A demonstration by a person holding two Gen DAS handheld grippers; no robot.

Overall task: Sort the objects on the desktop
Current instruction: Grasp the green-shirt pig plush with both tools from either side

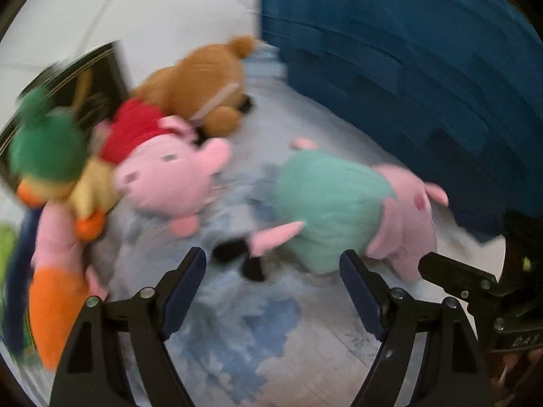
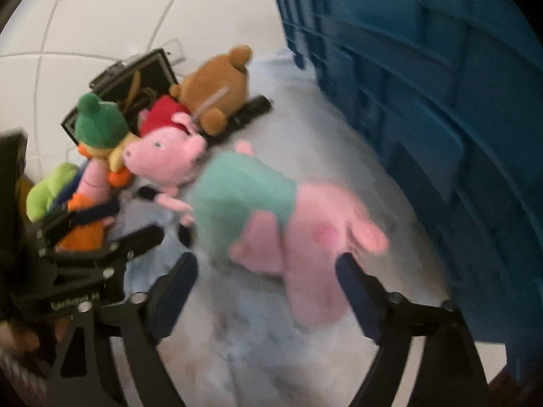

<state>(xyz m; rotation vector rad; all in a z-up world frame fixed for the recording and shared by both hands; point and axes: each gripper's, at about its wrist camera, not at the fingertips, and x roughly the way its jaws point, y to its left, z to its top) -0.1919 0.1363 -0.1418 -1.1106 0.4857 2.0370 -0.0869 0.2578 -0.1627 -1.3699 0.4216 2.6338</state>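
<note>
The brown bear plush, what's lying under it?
Under the brown bear plush a black bar-shaped object sticks out; the rest is covered. The red-dressed pig plush leans against its front.

A pale blue-and-grey patterned rug covers the floor here, with white tile showing beyond its far edge. On the rug lies a pink pig plush in a teal dress, on its side, near the wall of a big blue crate that stands on the right. Farther back a pig plush in a red dress rests against a brown bear plush, and beside them a doll in a green hat and a pink-and-orange plush crowd together. Behind that heap sits a black open case, at the rug's edge as far as the blur lets me judge.
</note>
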